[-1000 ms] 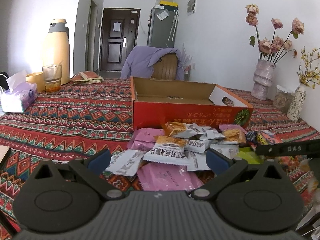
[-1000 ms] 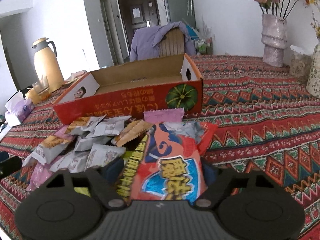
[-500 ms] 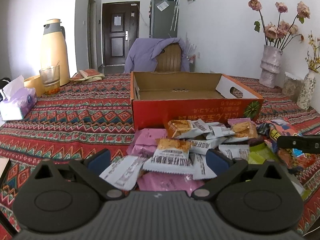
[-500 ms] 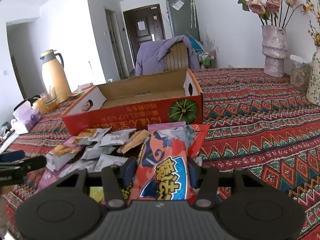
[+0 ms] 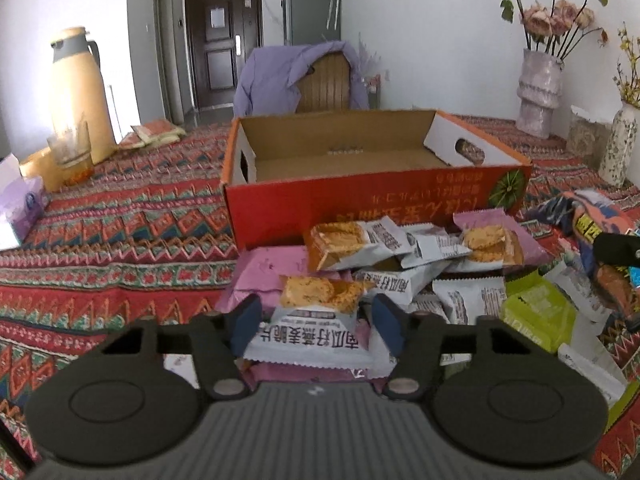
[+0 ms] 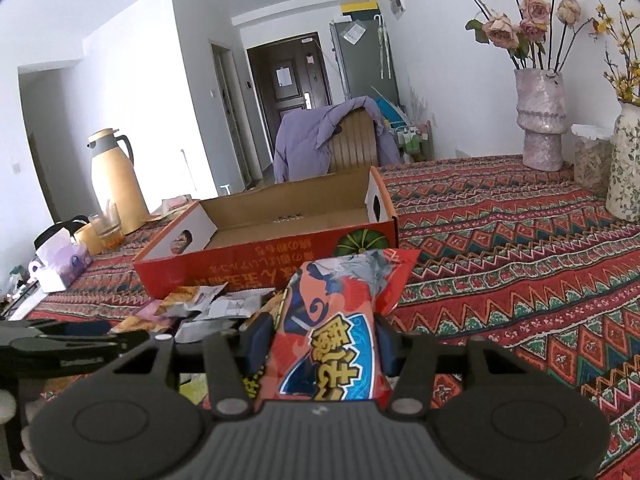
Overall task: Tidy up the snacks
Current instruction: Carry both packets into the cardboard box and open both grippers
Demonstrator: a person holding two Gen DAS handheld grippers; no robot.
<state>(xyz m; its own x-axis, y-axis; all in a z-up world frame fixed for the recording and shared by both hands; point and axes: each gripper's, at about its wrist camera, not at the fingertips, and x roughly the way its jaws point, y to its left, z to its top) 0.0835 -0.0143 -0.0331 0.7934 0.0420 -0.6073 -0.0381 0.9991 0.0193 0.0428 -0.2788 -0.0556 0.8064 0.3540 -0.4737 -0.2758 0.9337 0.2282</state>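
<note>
- My left claw (image 5: pixel 316 322) is closing on a white cracker packet (image 5: pixel 310 330) atop the snack pile (image 5: pixel 400 276); pads beside it, not yet pressing.
- My right claw (image 6: pixel 322 340) is clamped on a red snack bag (image 6: pixel 332 340), lifted off the tabletop (image 6: pixel 520 264).
- Empty red cardboard box (image 5: pixel 360 188) sits at 12 o'clock, just behind the pile.
- Best: squeeze the packet's middle gently, lift clear of neighbours, carry over the front wall.
</note>
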